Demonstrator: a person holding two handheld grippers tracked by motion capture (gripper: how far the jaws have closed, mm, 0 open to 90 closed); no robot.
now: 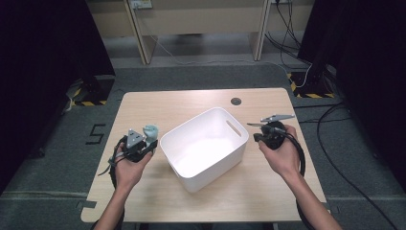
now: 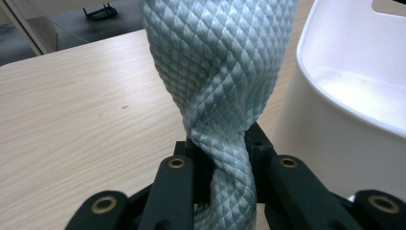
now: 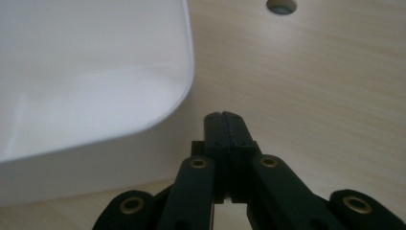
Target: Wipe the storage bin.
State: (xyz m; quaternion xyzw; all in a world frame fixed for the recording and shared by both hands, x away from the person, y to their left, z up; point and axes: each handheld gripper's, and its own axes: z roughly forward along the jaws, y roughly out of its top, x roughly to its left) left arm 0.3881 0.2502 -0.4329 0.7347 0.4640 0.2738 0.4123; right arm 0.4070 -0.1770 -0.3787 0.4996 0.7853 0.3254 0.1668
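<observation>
My left gripper (image 1: pixel 146 139) is shut on a pale grey-green quilted cloth (image 2: pixel 218 72), twisted and pinched between the pads; the cloth (image 1: pixel 151 130) shows as a small bunch just left of the bin. A white plastic bin (image 1: pixel 206 146) with a handle slot stands empty in the middle of the wooden table (image 1: pixel 158 103). My right gripper (image 1: pixel 254 125) hovers at the bin's right side, its jaws pressed together with nothing between them, as the right gripper view shows (image 3: pixel 224 117).
A round cable hole (image 1: pixel 235 101) sits in the table behind the bin. Bare tabletop lies in front of and beside the bin. Cables trail over the floor to the right, and wooden furniture legs stand beyond the table.
</observation>
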